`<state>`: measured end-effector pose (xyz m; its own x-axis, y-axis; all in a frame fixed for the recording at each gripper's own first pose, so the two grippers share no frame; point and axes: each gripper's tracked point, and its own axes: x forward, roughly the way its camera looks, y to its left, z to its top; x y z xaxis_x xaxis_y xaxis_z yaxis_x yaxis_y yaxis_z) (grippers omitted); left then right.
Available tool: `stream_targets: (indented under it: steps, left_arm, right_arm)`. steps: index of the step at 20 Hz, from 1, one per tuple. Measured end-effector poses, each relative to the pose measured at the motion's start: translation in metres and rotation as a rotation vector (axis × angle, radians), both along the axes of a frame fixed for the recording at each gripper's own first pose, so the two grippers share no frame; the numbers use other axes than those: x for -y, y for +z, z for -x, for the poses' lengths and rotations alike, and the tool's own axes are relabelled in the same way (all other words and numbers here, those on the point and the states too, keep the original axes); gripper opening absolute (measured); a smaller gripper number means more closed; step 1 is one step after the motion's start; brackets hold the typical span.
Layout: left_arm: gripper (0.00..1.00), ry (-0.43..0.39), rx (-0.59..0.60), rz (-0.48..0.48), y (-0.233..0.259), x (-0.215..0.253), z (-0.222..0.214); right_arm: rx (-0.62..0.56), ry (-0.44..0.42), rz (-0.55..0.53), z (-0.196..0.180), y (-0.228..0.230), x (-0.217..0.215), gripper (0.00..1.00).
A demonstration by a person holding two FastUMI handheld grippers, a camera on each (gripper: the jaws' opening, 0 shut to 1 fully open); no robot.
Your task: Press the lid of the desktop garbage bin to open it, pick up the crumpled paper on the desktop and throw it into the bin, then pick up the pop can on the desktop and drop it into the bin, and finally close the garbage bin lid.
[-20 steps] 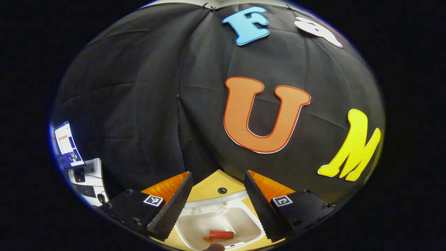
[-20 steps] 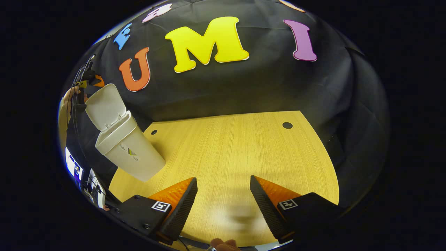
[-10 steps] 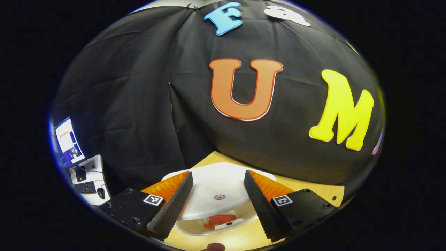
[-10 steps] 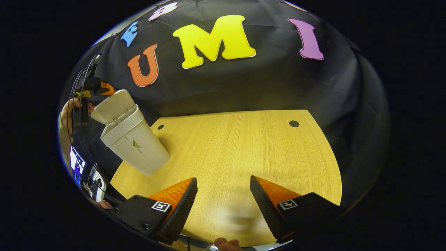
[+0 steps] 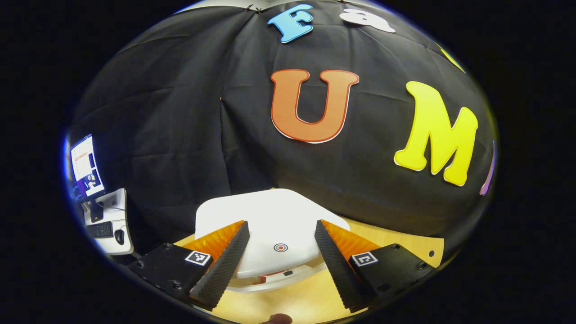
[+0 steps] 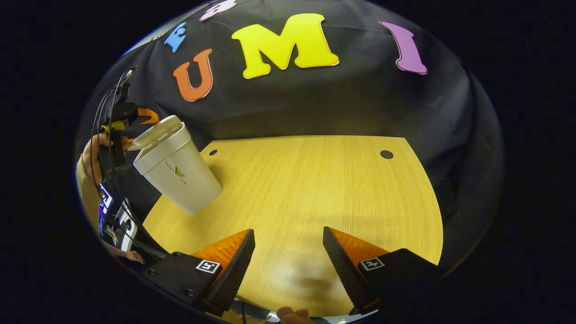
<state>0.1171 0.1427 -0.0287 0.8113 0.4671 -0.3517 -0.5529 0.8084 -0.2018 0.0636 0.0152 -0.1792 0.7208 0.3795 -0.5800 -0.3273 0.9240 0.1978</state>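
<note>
On the wooden desk [image 6: 315,189] my left gripper [image 5: 280,252], jaws apart and empty, bears on the bin lid [image 5: 270,216]; pushing off-centre, I judge, could tip the bin [image 6: 177,173].

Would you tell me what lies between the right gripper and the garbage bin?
Nothing: in the right gripper view, bare wooden desktop stretches from the right gripper to the garbage bin.

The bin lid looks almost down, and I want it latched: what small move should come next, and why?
Probably press the left tool down on the lid until it seats. A gap shows at its front edge, something red visible inside, and the bin is not yet shut.
</note>
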Motion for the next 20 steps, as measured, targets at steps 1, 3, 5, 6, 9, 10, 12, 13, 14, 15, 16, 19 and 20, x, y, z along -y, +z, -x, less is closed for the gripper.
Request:
stream_targets:
  steps: [1,3,5,6,9,10,12,13,14,15,16,19,20]
  left_arm:
    - [0.98,-0.003,-0.011,-0.012,-0.003,0.000,0.000]
    - [0.98,-0.002,-0.033,-0.028,-0.012,0.002,0.001]
    - [0.97,0.001,-0.059,-0.023,-0.021,0.006,0.001]
    - [0.97,0.003,-0.070,-0.021,-0.024,0.006,0.001]
    - [0.98,0.011,-0.097,-0.029,-0.032,0.005,0.003]
    - [1.00,0.015,-0.093,-0.047,-0.030,0.003,0.002]
    - [0.98,0.028,-0.102,-0.059,-0.032,0.003,0.003]
    - [0.98,0.038,-0.104,-0.064,-0.033,0.002,0.002]
    - [0.98,0.055,-0.103,-0.067,-0.034,0.001,0.002]
    - [0.98,0.079,-0.095,-0.066,-0.035,0.000,0.003]
    - [0.98,0.090,-0.099,-0.075,-0.034,0.003,0.003]
    - [0.98,0.100,-0.115,-0.111,-0.036,0.006,0.000]
    - [0.98,0.101,-0.112,-0.103,-0.038,0.007,0.000]
  right_arm:
    - [-0.002,0.001,-0.003,-0.001,-0.001,0.002,0.93]
    - [-0.009,0.001,-0.016,-0.001,-0.003,0.006,0.93]
    - [-0.018,0.002,-0.022,-0.002,-0.008,0.009,0.96]
    - [-0.023,0.003,-0.028,-0.002,-0.009,0.010,0.96]
    - [-0.045,0.011,-0.048,-0.004,-0.018,0.009,0.93]
    - [-0.051,0.015,-0.055,-0.005,-0.020,0.008,0.93]
    - [-0.052,0.028,-0.076,-0.008,-0.022,0.005,0.96]
    - [-0.052,0.032,-0.086,-0.009,-0.024,0.004,0.96]
    - [-0.055,0.034,-0.090,-0.011,-0.027,0.003,0.96]
    - [-0.060,0.038,-0.098,-0.013,-0.030,0.001,0.96]
    - [-0.063,0.040,-0.107,-0.016,-0.033,0.000,0.96]
    - [-0.076,0.035,-0.121,-0.021,-0.043,0.002,0.96]
    - [-0.081,0.034,-0.129,-0.021,-0.046,0.002,0.96]
